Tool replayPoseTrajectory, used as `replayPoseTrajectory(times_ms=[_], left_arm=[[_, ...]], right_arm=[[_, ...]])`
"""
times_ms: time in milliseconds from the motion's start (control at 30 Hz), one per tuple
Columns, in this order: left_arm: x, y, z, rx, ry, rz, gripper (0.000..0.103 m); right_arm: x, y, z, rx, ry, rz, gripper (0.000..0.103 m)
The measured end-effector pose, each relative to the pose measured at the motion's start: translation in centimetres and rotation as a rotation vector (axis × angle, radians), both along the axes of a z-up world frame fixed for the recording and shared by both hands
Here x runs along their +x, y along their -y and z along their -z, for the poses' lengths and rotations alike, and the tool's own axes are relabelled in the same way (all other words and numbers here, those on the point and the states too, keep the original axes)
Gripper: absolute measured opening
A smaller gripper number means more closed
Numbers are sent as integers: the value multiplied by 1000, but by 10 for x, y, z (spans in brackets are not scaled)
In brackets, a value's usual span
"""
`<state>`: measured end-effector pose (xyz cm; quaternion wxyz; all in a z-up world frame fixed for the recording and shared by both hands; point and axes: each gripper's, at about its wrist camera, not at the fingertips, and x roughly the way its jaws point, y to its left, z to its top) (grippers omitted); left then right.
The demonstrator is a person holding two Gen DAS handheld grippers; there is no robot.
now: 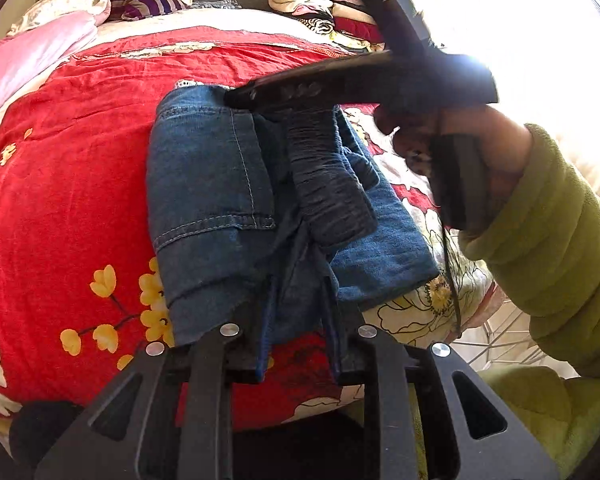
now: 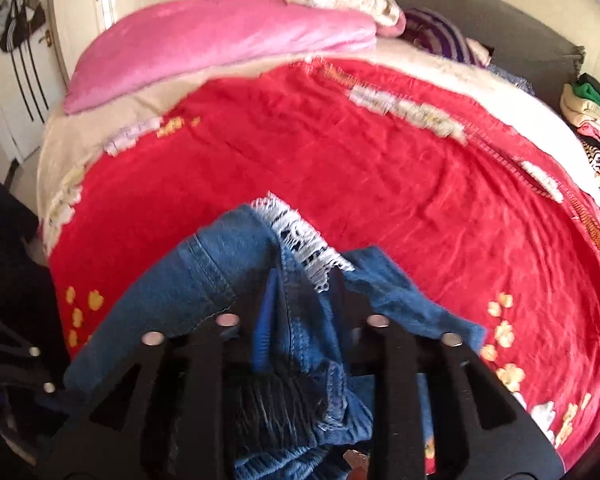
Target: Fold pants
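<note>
Folded blue denim pants (image 1: 220, 184) on red floral bedspread (image 1: 60, 200). Left gripper (image 1: 296, 304) narrowly parted w/ denim between, 6 o'clock hem. Right gripper (image 2: 304, 300) part-open over the waistband; grip unclear. Open bedspread 9–12 o'clock.

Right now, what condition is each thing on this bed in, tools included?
Jeans: partly folded, bunched, lying on the bedspread.
Left gripper: jaws narrow, closed on the near denim edge.
Right gripper: jaws around a denim fold; grip unclear.
Bedspread: spread out, wrinkled.
Pink blanket: folded, at the head of the bed.
Clothes pile: stacked at the far corner.
</note>
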<state>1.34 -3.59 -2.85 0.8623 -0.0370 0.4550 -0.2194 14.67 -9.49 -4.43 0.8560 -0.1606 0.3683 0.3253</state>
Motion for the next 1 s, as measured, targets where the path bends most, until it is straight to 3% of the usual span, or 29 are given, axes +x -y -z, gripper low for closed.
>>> replayPoseTrajectory(times_ms=[300,533,700,900,1000], left_arm=[[-3,-1,0,-13,-1,6,28],[-14,-17,-34,-40,73,-34,58],[9,-47,-41,-97,80,-139,62],[52,-52,-18,-79,4,-202,62],[68,-57,-5,-92,-36,-231,67]], right_arm=[[-25,37,-31,105,46,38,53],[-43,78,-34,174,29,104,64],[-45,103,-13,202,-59,168,65],[-33,114,20,268,-239,204,65],[-30,112,32,291,-298,199,65]])
